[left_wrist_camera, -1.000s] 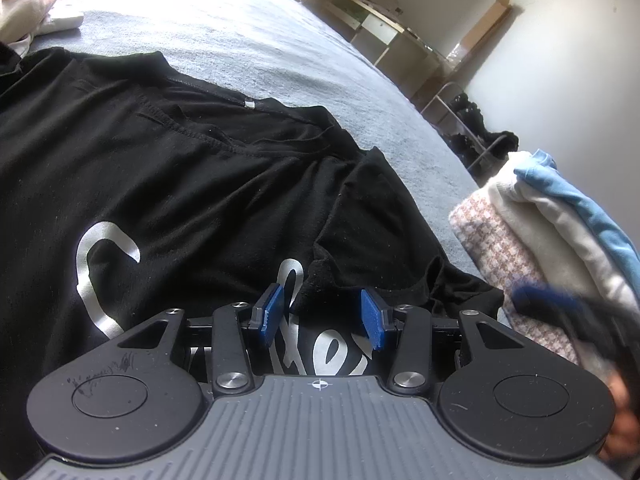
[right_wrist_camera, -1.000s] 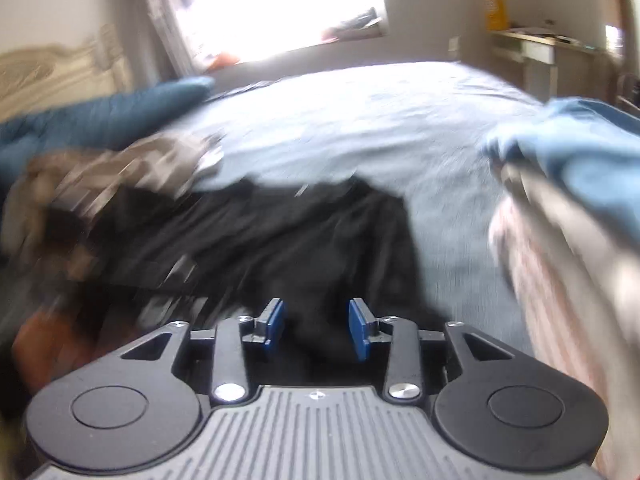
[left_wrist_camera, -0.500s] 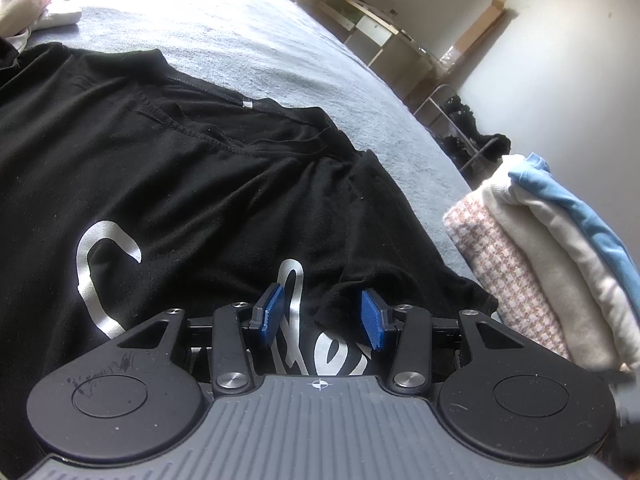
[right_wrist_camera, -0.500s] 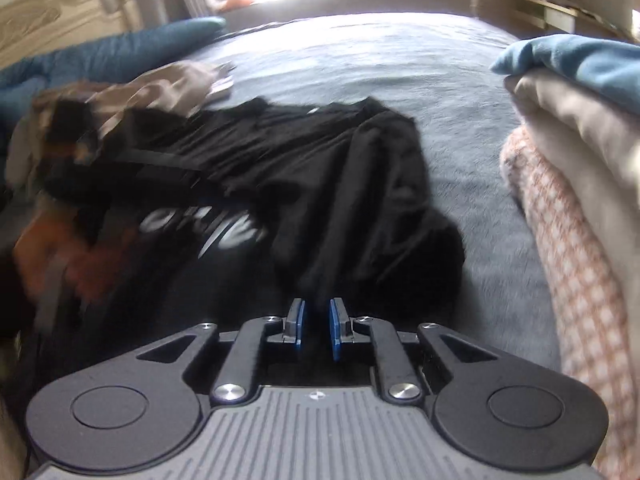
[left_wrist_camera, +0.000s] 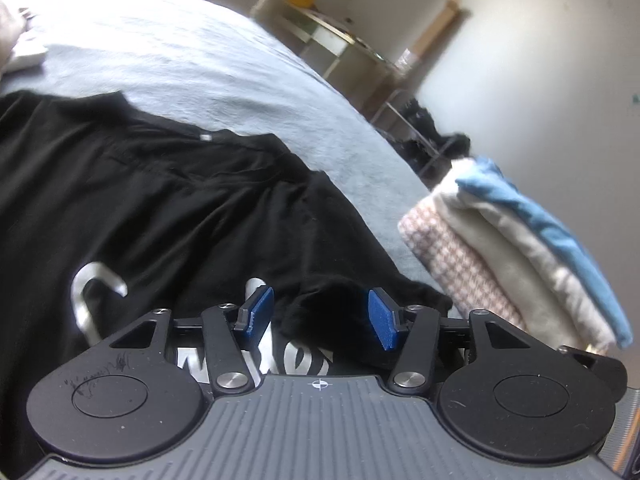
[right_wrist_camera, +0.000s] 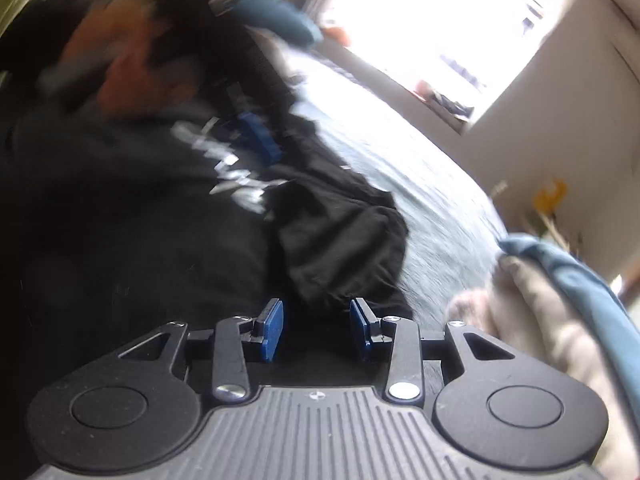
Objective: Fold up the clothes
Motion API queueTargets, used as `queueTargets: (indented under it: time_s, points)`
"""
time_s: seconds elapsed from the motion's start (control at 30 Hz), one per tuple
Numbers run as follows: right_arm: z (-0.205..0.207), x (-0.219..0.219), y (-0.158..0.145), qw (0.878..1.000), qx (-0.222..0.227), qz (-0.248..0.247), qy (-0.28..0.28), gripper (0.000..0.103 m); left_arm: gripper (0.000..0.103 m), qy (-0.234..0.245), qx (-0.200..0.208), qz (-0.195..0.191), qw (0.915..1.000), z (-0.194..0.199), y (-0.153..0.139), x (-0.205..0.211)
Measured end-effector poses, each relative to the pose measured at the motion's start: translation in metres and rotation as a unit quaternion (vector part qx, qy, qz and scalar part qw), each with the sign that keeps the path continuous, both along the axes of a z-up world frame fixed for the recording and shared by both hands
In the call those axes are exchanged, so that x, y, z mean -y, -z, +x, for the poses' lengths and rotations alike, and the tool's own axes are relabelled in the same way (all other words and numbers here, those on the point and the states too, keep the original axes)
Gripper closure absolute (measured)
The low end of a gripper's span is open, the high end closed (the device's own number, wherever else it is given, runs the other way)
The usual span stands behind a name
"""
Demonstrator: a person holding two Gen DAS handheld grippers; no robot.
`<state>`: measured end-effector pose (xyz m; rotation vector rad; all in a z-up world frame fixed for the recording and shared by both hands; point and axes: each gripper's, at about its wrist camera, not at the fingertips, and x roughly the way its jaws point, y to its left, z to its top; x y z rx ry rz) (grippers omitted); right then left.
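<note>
In the left wrist view, a black T-shirt (left_wrist_camera: 168, 208) with silver lettering lies spread over a grey bedspread (left_wrist_camera: 192, 60), filling the picture from 8 to 12 o'clock and reaching down to the tool. The left gripper (left_wrist_camera: 318, 316) sits low over the shirt's bunched sleeve; its jaws are opening, the 2 blue pads (left_wrist_camera: 258, 312) stand apart on either side of the fold, and neither presses on the cloth. At 3 o'clock a stack of folded clothes (left_wrist_camera: 512, 260) rests on the bed: a pink checked piece lowest, a cream piece, a blue piece on top. A desk (left_wrist_camera: 344, 48) stands against the wall at 1 o'clock. The right wrist view is tilted and blurred. The right gripper (right_wrist_camera: 316, 330) hangs over the shirt's sleeve edge, its jaws opening and gripping nothing. The same stack shows at 4 o'clock, a bright window (right_wrist_camera: 440, 20) at 1 o'clock.
</note>
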<state>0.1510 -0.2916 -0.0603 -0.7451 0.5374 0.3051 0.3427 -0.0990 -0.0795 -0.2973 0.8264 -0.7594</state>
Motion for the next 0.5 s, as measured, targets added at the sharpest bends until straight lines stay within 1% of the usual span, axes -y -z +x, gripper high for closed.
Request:
queueTargets:
  time_s: [0.07, 0.1, 0.17, 0.2, 0.23, 0.27, 0.33, 0.4, 0.43, 0.5]
  points:
    - [0.006, -0.004, 0.007, 1.0, 0.008, -0.021, -0.001, 0.064, 0.051, 0.009, 0.002, 0.029, 0.9995, 0.003, 0.003, 0.012]
    - [0.009, -0.005, 0.011, 0.999, 0.012, -0.031, -0.001, 0.064, 0.054, 0.012, 0.002, 0.043, 0.999, 0.004, 0.005, 0.018]
    - [0.015, -0.007, 0.016, 0.999, 0.021, -0.044, 0.002, 0.064, 0.065, 0.015, 0.0, 0.07, 0.9974, 0.005, 0.009, 0.028]
    - [0.018, -0.007, 0.017, 0.999, 0.025, -0.046, 0.005, 0.064, 0.078, 0.013, 0.004, 0.084, 0.9964, 0.005, 0.01, 0.031]
    - [0.018, -0.004, 0.015, 0.999, 0.029, -0.039, 0.01, 0.065, 0.098, 0.013, -0.003, 0.08, 0.9967, 0.007, 0.01, 0.029]
    - [0.017, -0.001, 0.013, 0.999, 0.032, -0.029, 0.015, 0.065, 0.098, 0.013, -0.012, 0.074, 0.9971, 0.008, 0.009, 0.028]
    - [0.013, 0.005, 0.008, 0.999, 0.041, -0.004, 0.026, 0.065, 0.101, -0.005, -0.046, 0.027, 0.9986, 0.018, 0.006, 0.016]
    - [0.008, 0.011, 0.005, 0.998, 0.049, 0.016, 0.035, 0.065, 0.102, -0.024, -0.07, -0.021, 0.997, 0.03, 0.002, 0.004]
    - [0.006, 0.012, 0.005, 0.998, 0.052, 0.02, 0.036, 0.065, 0.102, -0.035, -0.076, -0.039, 0.9958, 0.035, 0.001, 0.0]
    - [0.005, 0.012, 0.007, 0.998, 0.059, 0.017, 0.032, 0.065, 0.102, -0.053, -0.079, -0.055, 0.9939, 0.044, -0.002, -0.005]
